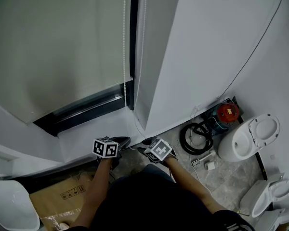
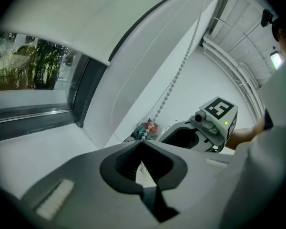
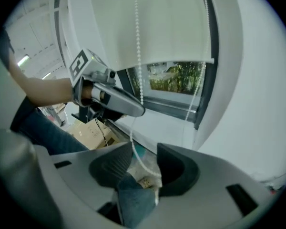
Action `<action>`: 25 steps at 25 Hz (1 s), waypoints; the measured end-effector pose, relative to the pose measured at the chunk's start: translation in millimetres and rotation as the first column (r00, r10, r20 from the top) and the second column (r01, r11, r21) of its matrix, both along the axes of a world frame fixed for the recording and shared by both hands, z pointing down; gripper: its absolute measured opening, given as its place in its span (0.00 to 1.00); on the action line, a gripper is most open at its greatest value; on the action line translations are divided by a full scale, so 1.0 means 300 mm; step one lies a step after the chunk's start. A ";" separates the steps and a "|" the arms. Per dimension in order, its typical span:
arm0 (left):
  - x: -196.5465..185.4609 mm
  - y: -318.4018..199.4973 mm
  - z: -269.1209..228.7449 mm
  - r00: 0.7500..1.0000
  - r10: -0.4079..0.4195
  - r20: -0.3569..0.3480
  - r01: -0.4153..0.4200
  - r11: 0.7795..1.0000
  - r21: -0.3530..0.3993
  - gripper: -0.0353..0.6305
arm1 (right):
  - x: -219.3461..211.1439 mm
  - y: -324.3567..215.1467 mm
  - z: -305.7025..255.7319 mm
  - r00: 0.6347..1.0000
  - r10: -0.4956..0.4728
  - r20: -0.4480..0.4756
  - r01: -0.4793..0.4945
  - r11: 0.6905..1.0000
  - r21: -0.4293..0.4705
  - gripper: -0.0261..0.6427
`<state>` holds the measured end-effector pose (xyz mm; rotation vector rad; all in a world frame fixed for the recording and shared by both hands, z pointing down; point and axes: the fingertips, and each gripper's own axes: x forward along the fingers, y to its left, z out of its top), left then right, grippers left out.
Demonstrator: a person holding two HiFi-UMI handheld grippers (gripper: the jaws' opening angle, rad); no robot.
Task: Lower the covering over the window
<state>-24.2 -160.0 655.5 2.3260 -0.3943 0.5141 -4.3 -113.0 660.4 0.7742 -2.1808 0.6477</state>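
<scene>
Left tong (image 2: 142,143) clamped shut on bead chain (image 2: 175,80) at tips. Right tong (image 3: 144,148) jaws apart, chain loose between, unpinched. Blind (image 3: 157,23) ahead of right tong, low; strip of window (image 3: 174,78) uncovered. Risk: skewed pull slips chain from left tips, or slack loop snags. White sill (image 2: 33,149) ahead; toilets (image 1: 248,139) right of right tong.

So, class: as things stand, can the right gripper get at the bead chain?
Probably yes. The right gripper has its jaws apart with the bead chain running down between them, and nothing stands in the way. The left gripper, shut on the chain higher up, holds it there.
</scene>
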 end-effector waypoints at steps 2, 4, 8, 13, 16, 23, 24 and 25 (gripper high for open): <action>0.004 -0.004 0.002 1.000 -0.005 -0.007 0.005 1.000 0.000 0.07 | 0.014 -0.018 -0.054 0.999 0.026 0.043 -0.028 0.999 0.039 0.28; 0.007 -0.010 0.002 1.000 -0.012 -0.008 0.012 1.000 0.000 0.07 | 0.041 -0.044 -0.134 0.994 0.073 0.087 -0.082 0.990 0.111 0.28; 0.004 -0.041 0.005 0.999 -0.037 0.006 0.036 0.999 0.021 0.07 | 0.094 -0.111 -0.343 0.975 0.156 0.157 -0.195 0.942 0.274 0.28; -0.010 -0.071 0.008 0.995 -0.103 0.015 0.101 0.991 0.084 0.07 | 0.152 -0.177 -0.600 0.944 0.230 0.237 -0.319 0.820 0.475 0.27; -0.022 -0.083 0.009 0.989 -0.146 0.009 0.144 0.984 0.104 0.07 | 0.178 -0.190 -0.718 0.924 0.248 0.291 -0.374 0.746 0.552 0.18; -0.066 -0.125 0.001 0.959 -0.281 0.034 0.264 0.933 0.243 0.08 | 0.220 -0.190 -0.888 0.890 0.255 0.377 -0.451 0.608 0.654 0.06; -0.080 -0.134 -0.004 0.949 -0.313 0.042 0.290 0.916 0.276 0.08 | 0.224 -0.190 -0.893 0.895 0.258 0.365 -0.445 0.598 0.667 0.06; -0.096 -0.143 -0.013 0.936 -0.348 0.044 0.319 0.898 0.302 0.08 | 0.228 -0.192 -0.894 0.899 0.262 0.352 -0.438 0.590 0.678 0.06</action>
